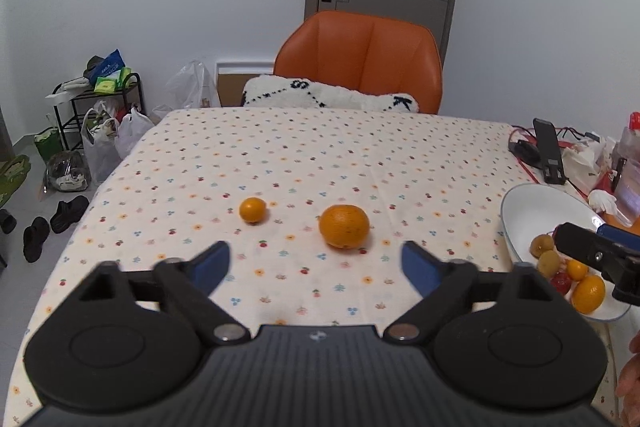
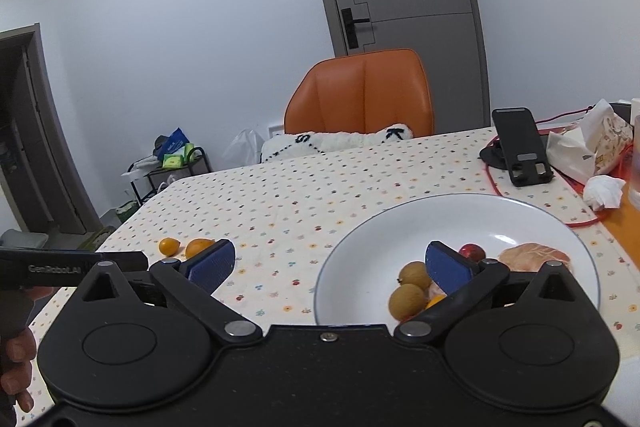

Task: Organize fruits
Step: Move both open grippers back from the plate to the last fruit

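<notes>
A large orange [image 1: 344,226] and a small orange kumquat [image 1: 253,210] lie on the flowered tablecloth [image 1: 304,155], just ahead of my open left gripper [image 1: 316,261]. Nothing sits between its blue pads. At the right stands a white plate [image 1: 520,211] with brown longans [image 1: 549,261], a red fruit [image 1: 561,282] and small oranges [image 1: 588,293]. In the right wrist view my right gripper [image 2: 327,263] hangs open over the plate's [image 2: 360,259] near left rim, empty. Longans [image 2: 407,301] and a red fruit [image 2: 472,251] lie by its right finger. The two loose fruits [image 2: 198,247] show at left.
An orange chair [image 1: 360,59] with a white cushion [image 1: 328,95] stands behind the table. A black phone stand [image 2: 520,147], red cable, tissues [image 2: 604,189] and packets crowd the table's right end. A rack, bags and shoes [image 1: 52,223] sit on the floor at left.
</notes>
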The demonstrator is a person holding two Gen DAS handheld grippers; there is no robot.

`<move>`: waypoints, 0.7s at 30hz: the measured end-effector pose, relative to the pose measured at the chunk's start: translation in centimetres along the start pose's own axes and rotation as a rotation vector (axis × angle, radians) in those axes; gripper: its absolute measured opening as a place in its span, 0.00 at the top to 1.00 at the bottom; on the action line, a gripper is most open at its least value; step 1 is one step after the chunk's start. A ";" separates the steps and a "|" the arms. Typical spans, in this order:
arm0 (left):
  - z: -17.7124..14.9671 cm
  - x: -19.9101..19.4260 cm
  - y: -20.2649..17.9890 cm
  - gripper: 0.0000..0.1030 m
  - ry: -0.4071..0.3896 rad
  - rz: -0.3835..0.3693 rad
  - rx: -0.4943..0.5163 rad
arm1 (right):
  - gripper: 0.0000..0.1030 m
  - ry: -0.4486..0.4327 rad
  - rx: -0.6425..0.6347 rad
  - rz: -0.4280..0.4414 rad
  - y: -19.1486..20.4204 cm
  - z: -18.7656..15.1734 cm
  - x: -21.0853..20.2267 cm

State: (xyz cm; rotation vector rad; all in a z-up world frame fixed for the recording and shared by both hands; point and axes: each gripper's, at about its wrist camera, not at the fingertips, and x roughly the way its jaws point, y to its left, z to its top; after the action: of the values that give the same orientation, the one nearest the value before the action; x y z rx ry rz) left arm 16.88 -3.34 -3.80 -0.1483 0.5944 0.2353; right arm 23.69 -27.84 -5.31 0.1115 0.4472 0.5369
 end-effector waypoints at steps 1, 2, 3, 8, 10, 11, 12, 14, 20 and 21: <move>0.0 -0.1 0.2 0.06 -0.005 0.004 -0.002 | 0.00 0.007 0.002 0.006 0.1 0.0 0.1; 0.0 -0.1 0.5 0.06 -0.005 0.009 -0.005 | 0.00 0.014 0.005 0.012 0.3 -0.1 0.2; 0.0 -0.1 0.8 0.06 0.000 0.011 -0.011 | 0.00 0.019 0.009 0.018 0.4 -0.1 0.2; -0.1 -0.1 2.2 0.06 0.011 -0.002 -0.037 | 0.00 0.039 0.044 0.078 1.0 -0.2 0.8; -0.2 0.2 2.7 0.06 0.023 -0.004 -0.045 | 0.00 0.045 0.037 0.073 1.5 -0.2 1.1; -0.3 0.3 3.0 0.06 0.029 -0.006 -0.055 | 0.00 0.048 0.037 0.075 1.8 -0.3 1.3; -0.2 0.5 3.3 0.06 0.035 -0.009 -0.062 | 0.01 0.051 0.035 0.083 2.0 -0.2 1.6; -0.2 0.8 3.8 0.06 0.038 -0.007 -0.062 | 0.01 0.056 0.029 0.093 2.6 -0.2 1.9; 0.2 1.6 4.9 0.06 0.025 0.011 -0.044 | 0.02 0.073 0.010 0.116 4.3 -0.1 3.6; 0.3 1.8 5.0 0.06 0.025 0.007 -0.039 | 0.02 0.077 0.011 0.121 4.5 0.0 3.9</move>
State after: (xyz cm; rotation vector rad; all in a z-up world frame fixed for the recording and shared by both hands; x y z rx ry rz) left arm 17.14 1.82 -4.93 -0.1868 0.6153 0.2522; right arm 24.52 -21.96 -5.83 0.1294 0.5212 0.6594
